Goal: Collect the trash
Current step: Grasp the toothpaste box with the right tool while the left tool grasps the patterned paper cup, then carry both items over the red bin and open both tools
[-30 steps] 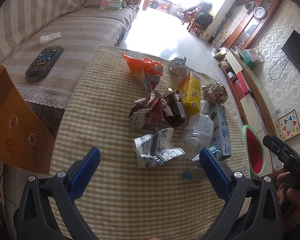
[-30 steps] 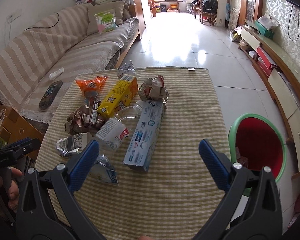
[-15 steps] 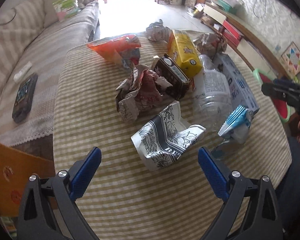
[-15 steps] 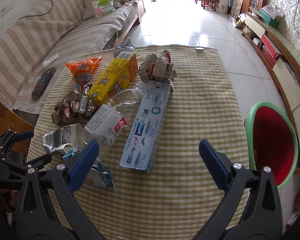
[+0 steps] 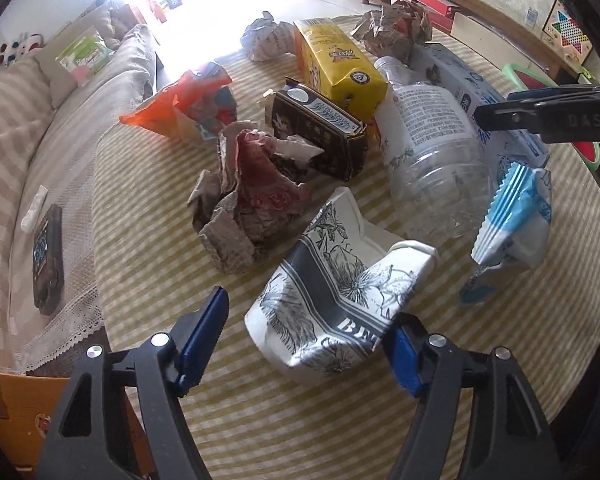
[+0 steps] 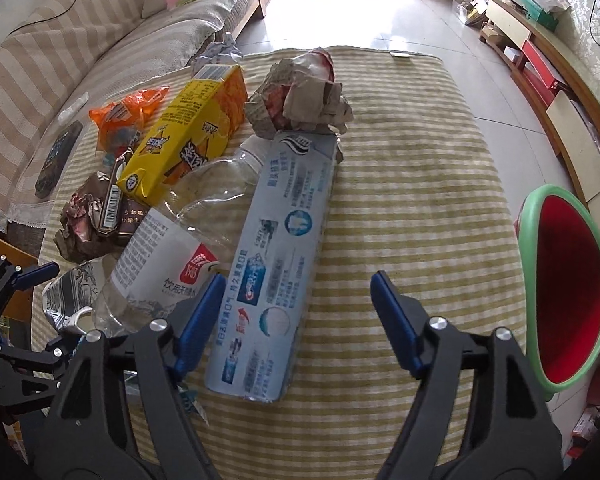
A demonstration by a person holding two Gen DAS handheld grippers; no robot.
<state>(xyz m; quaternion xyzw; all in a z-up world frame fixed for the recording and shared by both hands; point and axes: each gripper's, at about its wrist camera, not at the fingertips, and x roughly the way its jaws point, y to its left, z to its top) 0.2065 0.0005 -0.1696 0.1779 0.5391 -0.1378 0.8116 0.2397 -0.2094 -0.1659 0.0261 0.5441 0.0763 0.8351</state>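
Left wrist view: left tool [image 5: 306,338] pointing steeply down at the striped bench [image 5: 148,208], jaws closing. A crumpled black-and-white printed pack [image 5: 336,300] lies between the blue pads, long axis running from near left to far right; the right pad looks at its edge, the left pad stands clear. No grip yet. Beyond it: brown crumpled paper [image 5: 248,204], a dark carton [image 5: 320,136], a yellow carton [image 5: 336,68], a clear bottle [image 5: 432,160] lying with its neck away, and a blue-striped wrapper [image 5: 512,216].

Right wrist view: right tool [image 6: 296,322] also closing, jaws part open, over the near end of a pale blue toothpaste box [image 6: 276,248]. The box lies flat, long axis running away from the camera, tilted slightly right. Left pad just beside its edge, right pad apart. A red bin with a green rim [image 6: 564,296] stands off the bench's right.
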